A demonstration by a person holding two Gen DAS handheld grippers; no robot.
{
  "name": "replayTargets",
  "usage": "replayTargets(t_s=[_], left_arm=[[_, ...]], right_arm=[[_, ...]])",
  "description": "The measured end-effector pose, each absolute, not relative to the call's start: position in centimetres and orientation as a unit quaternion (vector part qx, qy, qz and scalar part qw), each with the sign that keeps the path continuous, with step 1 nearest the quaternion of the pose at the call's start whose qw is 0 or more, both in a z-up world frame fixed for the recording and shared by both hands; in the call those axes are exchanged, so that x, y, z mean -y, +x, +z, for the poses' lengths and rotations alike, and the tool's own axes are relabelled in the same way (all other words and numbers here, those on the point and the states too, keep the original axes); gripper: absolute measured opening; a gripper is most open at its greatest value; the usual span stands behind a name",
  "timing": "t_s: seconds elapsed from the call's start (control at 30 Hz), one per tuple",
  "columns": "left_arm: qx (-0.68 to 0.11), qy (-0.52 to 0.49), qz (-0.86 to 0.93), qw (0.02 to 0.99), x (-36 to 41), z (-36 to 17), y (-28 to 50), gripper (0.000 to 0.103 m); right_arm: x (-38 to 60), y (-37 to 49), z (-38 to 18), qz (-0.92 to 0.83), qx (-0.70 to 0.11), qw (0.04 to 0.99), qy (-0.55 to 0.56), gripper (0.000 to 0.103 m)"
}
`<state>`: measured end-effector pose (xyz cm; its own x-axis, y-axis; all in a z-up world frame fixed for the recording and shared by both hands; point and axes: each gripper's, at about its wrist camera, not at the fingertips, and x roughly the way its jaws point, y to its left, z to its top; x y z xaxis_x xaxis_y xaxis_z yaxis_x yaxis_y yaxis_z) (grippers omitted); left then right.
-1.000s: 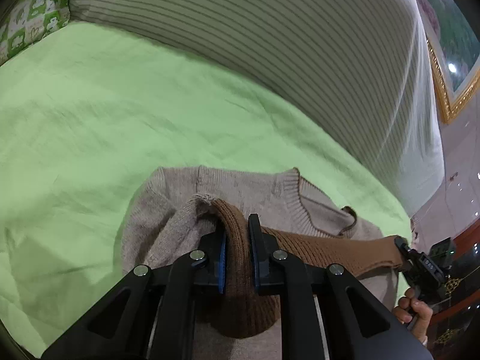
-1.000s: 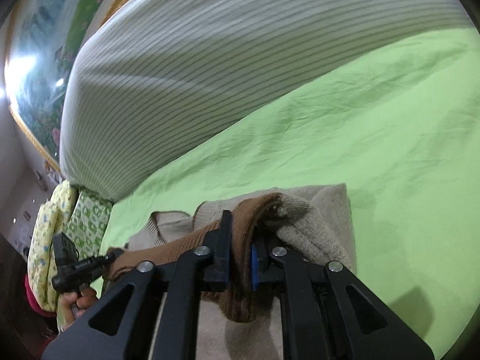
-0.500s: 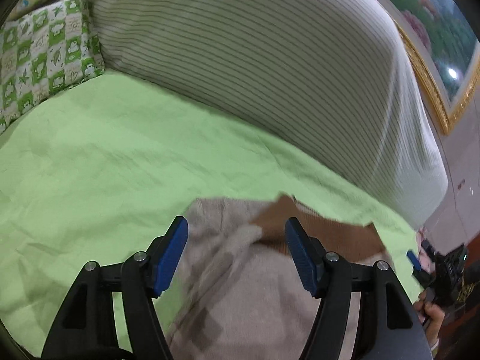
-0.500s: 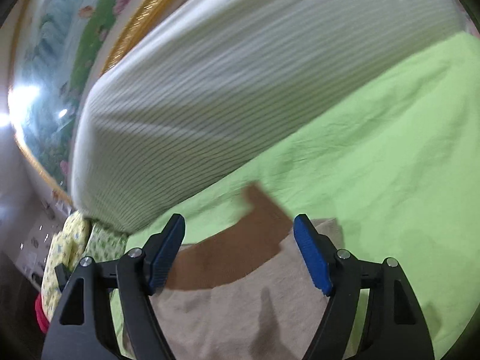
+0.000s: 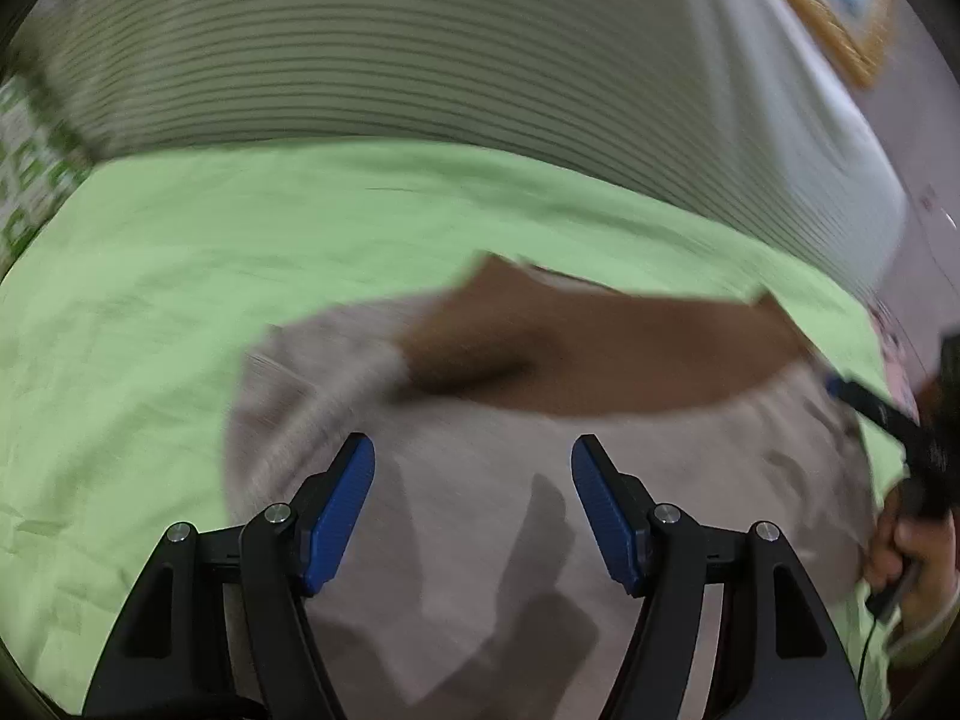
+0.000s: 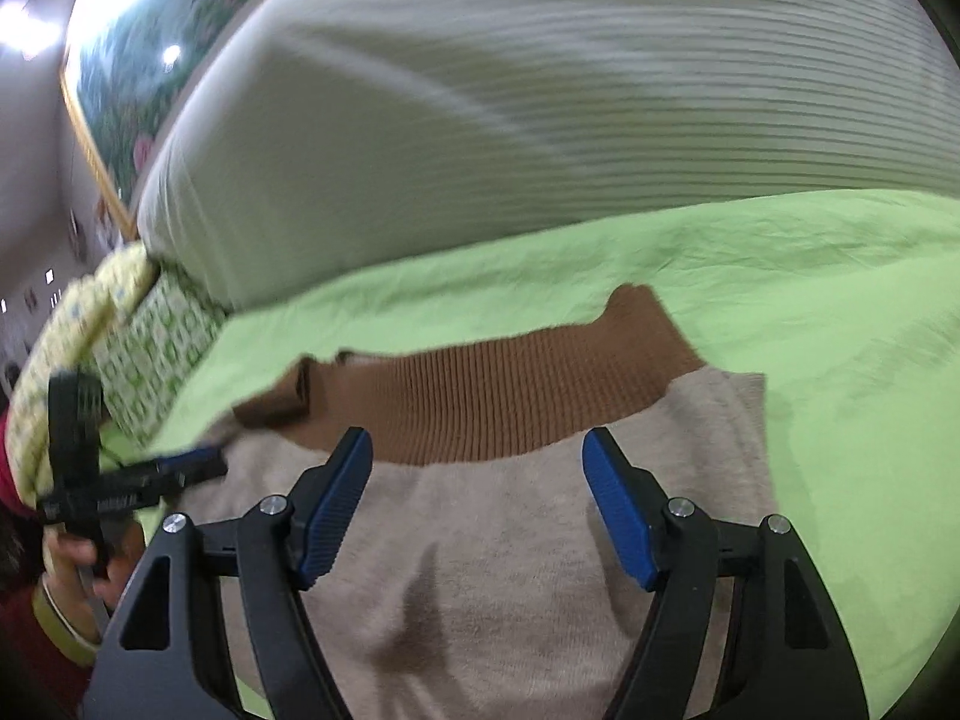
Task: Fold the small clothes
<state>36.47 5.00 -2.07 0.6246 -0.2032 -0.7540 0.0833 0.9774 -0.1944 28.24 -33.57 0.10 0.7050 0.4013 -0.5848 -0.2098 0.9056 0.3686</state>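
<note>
A small beige knit sweater (image 5: 480, 510) lies folded on the green sheet (image 5: 180, 276), its brown ribbed hem band (image 5: 600, 360) lying across the far edge. It also shows in the right wrist view (image 6: 510, 540) with the brown band (image 6: 492, 402). My left gripper (image 5: 473, 498) is open and empty above the beige part. My right gripper (image 6: 477, 498) is open and empty above the sweater too. The right gripper shows at the right edge of the left wrist view (image 5: 882, 414), and the left gripper at the left of the right wrist view (image 6: 150, 474).
A large striped white cushion (image 5: 420, 48) rises behind the sheet and also fills the back of the right wrist view (image 6: 540, 120). A green-and-white patterned pillow (image 6: 162, 348) lies at the left. A framed picture (image 6: 132, 60) hangs on the wall.
Both grippers let go of the brown hem band, opened wide and pulled back. The band now lies flat across the far edge of the folded sweater.
</note>
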Motion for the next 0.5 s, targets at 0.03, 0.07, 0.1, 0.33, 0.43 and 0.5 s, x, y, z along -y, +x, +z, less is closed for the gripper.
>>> replayTargets(t_s=[0.03, 0.07, 0.1, 0.33, 0.43, 0.5], left_arm=[[-0.429, -0.084, -0.072, 0.896, -5.9, -2.3, 37.2, 0.069], [-0.432, -0.096, -0.063, 0.894, -6.8, -2.6, 37.8, 0.069], [-0.433, -0.105, -0.051, 0.894, -7.6, -2.8, 38.4, 0.069], [-0.418, -0.158, 0.026, 0.894, -11.4, -3.7, 38.9, 0.069], [-0.41, -0.195, 0.011, 0.891, -12.2, -3.5, 36.6, 0.069], [-0.402, -0.186, 0.009, 0.897, -12.0, -2.8, 34.5, 0.069]], right_arm=[[33.7, 28.8, -0.4, 0.161, -0.352, 0.912, 0.134, 0.073], [34.0, 29.3, -0.8, 0.153, -0.358, 0.912, 0.129, 0.073], [34.4, 29.7, -1.2, 0.138, -0.365, 0.912, 0.124, 0.073], [40.1, 29.7, -2.8, 0.056, -0.361, 0.91, 0.194, 0.069], [39.5, 28.4, -1.6, 0.048, -0.353, 0.918, 0.174, 0.07], [39.4, 27.4, -0.9, 0.058, -0.345, 0.92, 0.177, 0.07]])
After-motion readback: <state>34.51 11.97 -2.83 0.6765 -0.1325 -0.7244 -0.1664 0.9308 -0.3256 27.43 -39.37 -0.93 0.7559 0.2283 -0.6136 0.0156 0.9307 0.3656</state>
